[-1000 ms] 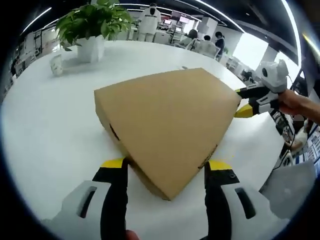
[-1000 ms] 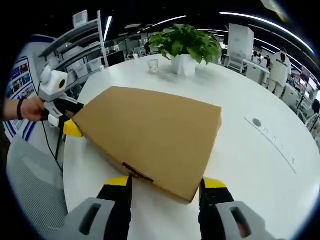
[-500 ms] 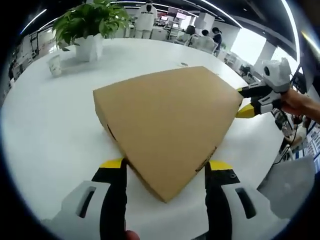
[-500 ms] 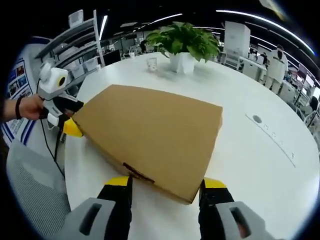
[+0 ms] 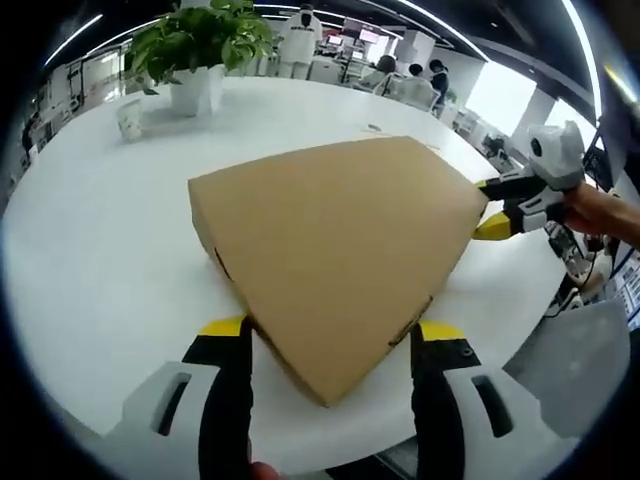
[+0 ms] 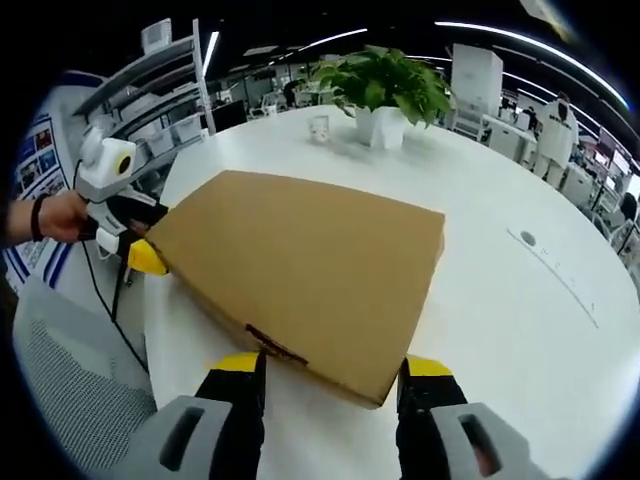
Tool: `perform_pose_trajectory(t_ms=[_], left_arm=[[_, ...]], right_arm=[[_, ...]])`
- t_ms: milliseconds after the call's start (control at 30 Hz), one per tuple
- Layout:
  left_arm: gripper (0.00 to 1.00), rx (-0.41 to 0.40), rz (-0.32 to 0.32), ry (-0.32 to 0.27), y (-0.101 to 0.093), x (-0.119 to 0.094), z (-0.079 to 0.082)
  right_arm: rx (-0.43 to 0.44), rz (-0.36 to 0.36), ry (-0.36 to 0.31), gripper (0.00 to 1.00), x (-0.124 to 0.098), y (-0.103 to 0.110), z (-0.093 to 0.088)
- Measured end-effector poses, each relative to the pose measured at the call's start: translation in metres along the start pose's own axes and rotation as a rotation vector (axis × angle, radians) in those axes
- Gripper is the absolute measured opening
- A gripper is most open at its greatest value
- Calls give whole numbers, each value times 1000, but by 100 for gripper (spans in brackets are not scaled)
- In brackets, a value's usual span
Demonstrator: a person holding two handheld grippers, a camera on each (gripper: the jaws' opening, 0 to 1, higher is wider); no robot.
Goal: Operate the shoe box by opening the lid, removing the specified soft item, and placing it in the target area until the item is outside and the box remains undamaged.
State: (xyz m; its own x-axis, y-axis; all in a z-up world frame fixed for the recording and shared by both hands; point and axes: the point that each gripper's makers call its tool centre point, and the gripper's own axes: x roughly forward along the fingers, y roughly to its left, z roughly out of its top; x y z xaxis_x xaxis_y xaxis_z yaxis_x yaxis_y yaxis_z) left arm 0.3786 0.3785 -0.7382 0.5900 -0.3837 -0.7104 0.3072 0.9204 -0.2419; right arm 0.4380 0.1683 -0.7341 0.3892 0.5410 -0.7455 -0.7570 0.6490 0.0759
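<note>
A closed brown cardboard shoe box (image 5: 340, 260) lies on a round white table (image 5: 100, 250), its lid down. My left gripper (image 5: 333, 328) straddles the near corner, one yellow-tipped jaw against each side of it. Across the box, my right gripper (image 5: 490, 205) clamps the opposite corner, held by a hand. From the right gripper view the same box (image 6: 300, 260) sits between my right gripper's (image 6: 333, 365) jaws, with the left gripper (image 6: 140, 240) at the far left corner. The soft item is hidden inside.
A potted plant (image 5: 200, 40) in a white pot and a paper cup (image 5: 130, 118) stand at the far side of the table (image 6: 520, 330). A grey chair (image 6: 70, 400) sits beside the table's edge. People and desks fill the office behind.
The box stays fixed between both pairs of jaws while the plant, the cup and the table's edge shift a little behind it. Box and grippers have moved together over the table.
</note>
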Motion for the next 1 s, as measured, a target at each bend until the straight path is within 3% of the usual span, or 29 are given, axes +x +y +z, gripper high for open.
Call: perform_pose_trajectory(t_ms=[267, 633, 1000], left_arm=[[62, 7, -4, -3, 1, -4, -4], [63, 6, 16, 0, 0, -4, -5], [63, -32, 22, -23, -4, -13, -1]], right_arm=[[12, -9, -30, 49, -3, 7, -3], [18, -17, -20, 49, -4, 10, -4], [38, -26, -47, 48, -15, 12, 2]])
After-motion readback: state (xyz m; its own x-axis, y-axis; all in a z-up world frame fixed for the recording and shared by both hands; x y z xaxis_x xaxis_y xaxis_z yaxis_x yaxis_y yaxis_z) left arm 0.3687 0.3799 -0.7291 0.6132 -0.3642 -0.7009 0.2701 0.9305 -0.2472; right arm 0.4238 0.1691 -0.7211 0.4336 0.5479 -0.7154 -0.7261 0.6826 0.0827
